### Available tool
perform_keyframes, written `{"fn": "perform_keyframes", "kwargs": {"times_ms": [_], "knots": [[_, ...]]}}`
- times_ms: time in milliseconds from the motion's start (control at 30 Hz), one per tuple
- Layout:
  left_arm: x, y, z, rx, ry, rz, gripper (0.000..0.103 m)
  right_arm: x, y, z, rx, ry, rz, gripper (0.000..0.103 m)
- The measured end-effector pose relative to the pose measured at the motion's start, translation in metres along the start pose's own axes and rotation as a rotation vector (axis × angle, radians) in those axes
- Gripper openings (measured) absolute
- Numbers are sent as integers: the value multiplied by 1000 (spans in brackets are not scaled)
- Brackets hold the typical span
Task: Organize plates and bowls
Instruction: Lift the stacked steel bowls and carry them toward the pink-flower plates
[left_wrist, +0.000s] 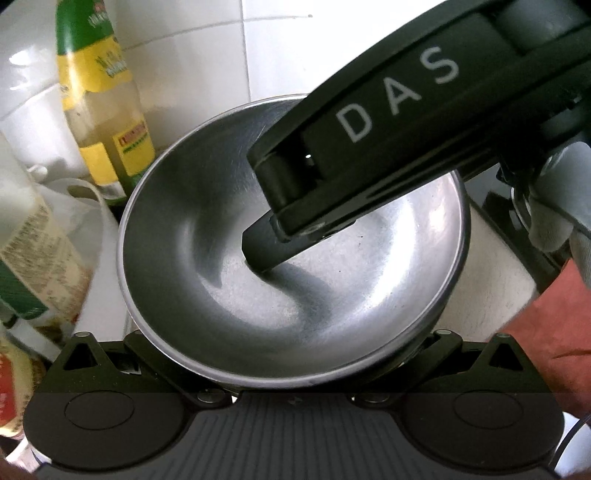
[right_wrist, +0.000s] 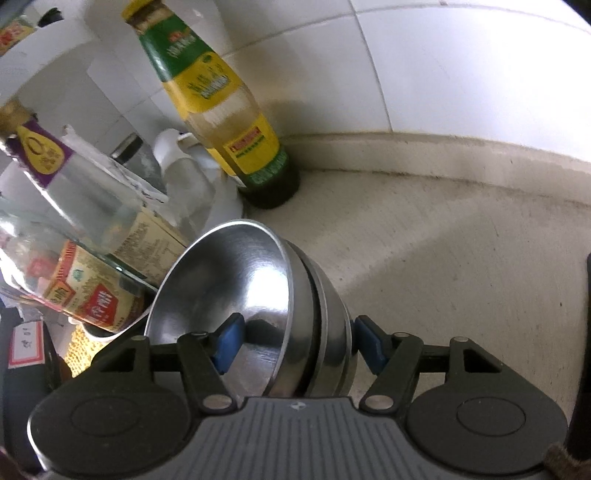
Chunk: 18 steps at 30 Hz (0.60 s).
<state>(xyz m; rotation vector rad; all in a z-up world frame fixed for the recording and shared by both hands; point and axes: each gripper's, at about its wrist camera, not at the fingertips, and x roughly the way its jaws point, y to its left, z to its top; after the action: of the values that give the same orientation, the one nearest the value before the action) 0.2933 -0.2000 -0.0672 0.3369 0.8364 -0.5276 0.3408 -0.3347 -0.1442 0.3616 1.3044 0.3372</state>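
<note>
A stack of steel bowls (right_wrist: 314, 317) is tipped on its side above the pale counter (right_wrist: 461, 258). My right gripper (right_wrist: 299, 343) is shut on the stack: the left blue pad (right_wrist: 229, 343) presses inside the top bowl, and the right pad (right_wrist: 369, 349) sits against the outermost bowl. In the left wrist view the top bowl (left_wrist: 295, 295) fills the middle, with the right gripper's finger (left_wrist: 262, 247) reaching in from the upper right. My left gripper (left_wrist: 291, 354) is under the bowl's near rim. Its links are spread wide and its fingertips are hidden.
A tall bottle with a green and yellow label (right_wrist: 229, 122) stands in the tiled corner just behind the bowls. Jars, packets and a clear bottle (right_wrist: 85, 291) crowd the left side. A gloved hand (left_wrist: 561, 192) and a red sleeve (left_wrist: 554, 332) are at the right.
</note>
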Motion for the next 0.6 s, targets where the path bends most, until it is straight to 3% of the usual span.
{"fn": "perform_keyframes", "kwargs": {"times_ms": [600], "knots": [[-106,-51,-13,-29,-109,150,103,-89,54,-14,-122,-113,80,61]]}}
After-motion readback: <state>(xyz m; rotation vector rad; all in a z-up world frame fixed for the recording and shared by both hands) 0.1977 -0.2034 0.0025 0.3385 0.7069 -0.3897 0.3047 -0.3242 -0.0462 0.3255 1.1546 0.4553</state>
